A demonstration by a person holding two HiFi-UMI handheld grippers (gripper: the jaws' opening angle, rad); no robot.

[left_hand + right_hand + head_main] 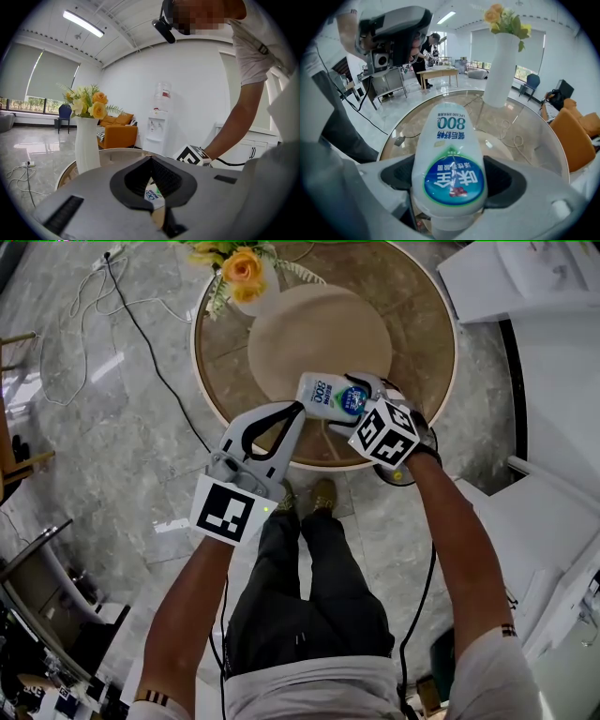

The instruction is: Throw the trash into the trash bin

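A white plastic bottle (pixel 330 397) with a blue-and-green label lies over the front rim of the round glass table (pixel 214 381). My right gripper (pixel 364 407) comes at it from the right, jaws spread wide and pressing both sides of the bottle (pixel 450 159). The right gripper (pixel 450 190) view shows the bottle filling the gap between the dark pads. My left gripper (pixel 301 409) reaches in from the lower left, its jaws closed into a loop, tips together at the bottle's left end. Through that loop, in the left gripper (pixel 151 161) view, a strip of the bottle (pixel 153 194) shows. No trash bin is in view.
A white vase of yellow flowers (pixel 246 277) stands at the table's far side, beside a round tan disc (pixel 319 334). White furniture (pixel 553 362) stands to the right. A cable (pixel 141 324) runs across the marble floor on the left. The person's legs are below the table's front edge.
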